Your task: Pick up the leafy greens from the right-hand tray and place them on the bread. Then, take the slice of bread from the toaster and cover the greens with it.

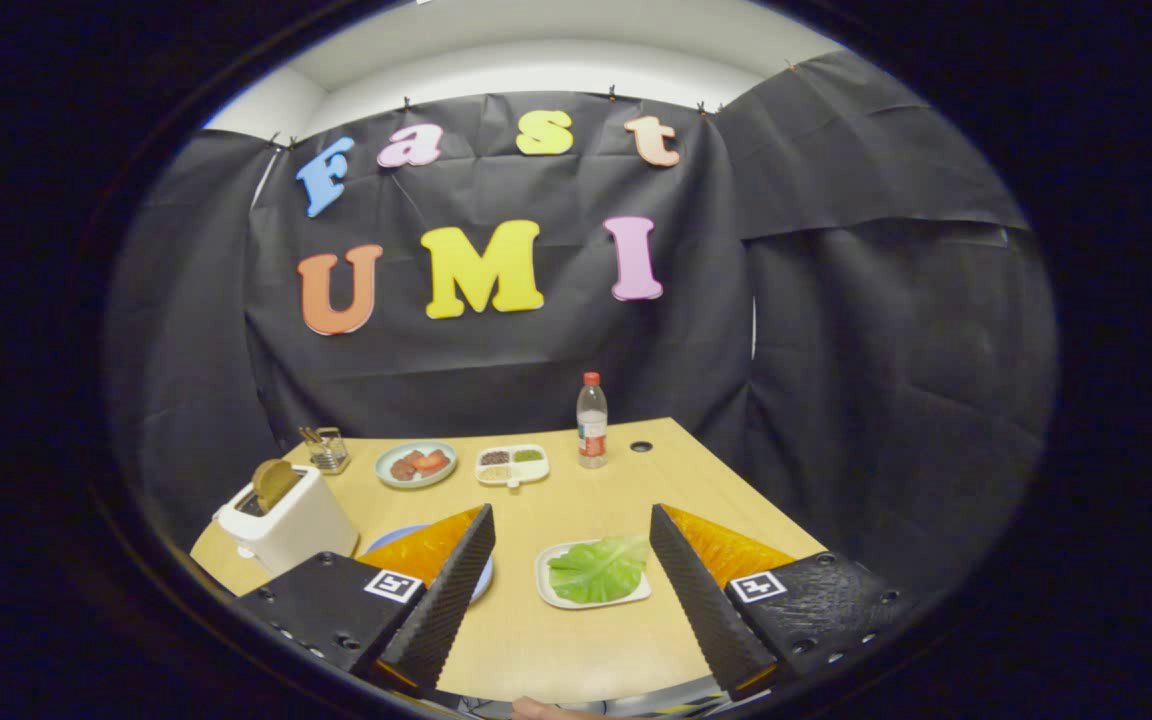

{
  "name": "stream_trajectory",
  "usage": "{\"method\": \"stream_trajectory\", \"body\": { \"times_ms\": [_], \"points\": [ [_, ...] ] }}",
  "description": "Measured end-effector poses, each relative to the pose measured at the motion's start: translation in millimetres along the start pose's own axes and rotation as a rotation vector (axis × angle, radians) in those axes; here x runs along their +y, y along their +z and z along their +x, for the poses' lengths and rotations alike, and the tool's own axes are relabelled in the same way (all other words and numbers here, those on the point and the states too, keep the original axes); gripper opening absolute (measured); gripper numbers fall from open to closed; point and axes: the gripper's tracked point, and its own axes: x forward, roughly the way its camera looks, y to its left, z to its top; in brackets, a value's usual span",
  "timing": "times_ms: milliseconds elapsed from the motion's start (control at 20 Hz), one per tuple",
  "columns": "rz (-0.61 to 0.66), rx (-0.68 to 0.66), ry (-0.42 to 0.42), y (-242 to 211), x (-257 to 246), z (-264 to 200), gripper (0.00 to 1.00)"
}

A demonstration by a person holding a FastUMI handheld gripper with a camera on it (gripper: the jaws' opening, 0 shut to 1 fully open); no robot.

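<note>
The tool (571, 590) is spread wide above the bench's (586, 500) near edge, the greens (598, 568) lying on a tray (548, 590) between its fingers, the toaster (286, 520) with bread (274, 482) at the left edge.

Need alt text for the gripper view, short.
The open tongs hang above a wooden table, with a white tray of leafy greens between and just ahead of the fingers. Beyond the left finger stands a white toaster holding a slice of bread.
</note>
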Motion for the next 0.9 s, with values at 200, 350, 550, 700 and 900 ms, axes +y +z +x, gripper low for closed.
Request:
{"method": "stream_trajectory", "body": {
  "times_ms": [200,350,550,700,900],
  "points": [
    [-0.005,0.066,-0.036,-20.6,-21.9,40.0,0.95],
    [0.014,0.131,-0.034,-37.7,-35.9,72.4,0.96],
    [0.023,0.185,0.001,-53.8,-43.6,112.4,0.96],
    [0.022,0.237,0.000,-71.4,-44.8,138.5,0.96],
    [0.023,0.338,0.018,-107.9,-36.7,175.4,0.96]
  ]
}}
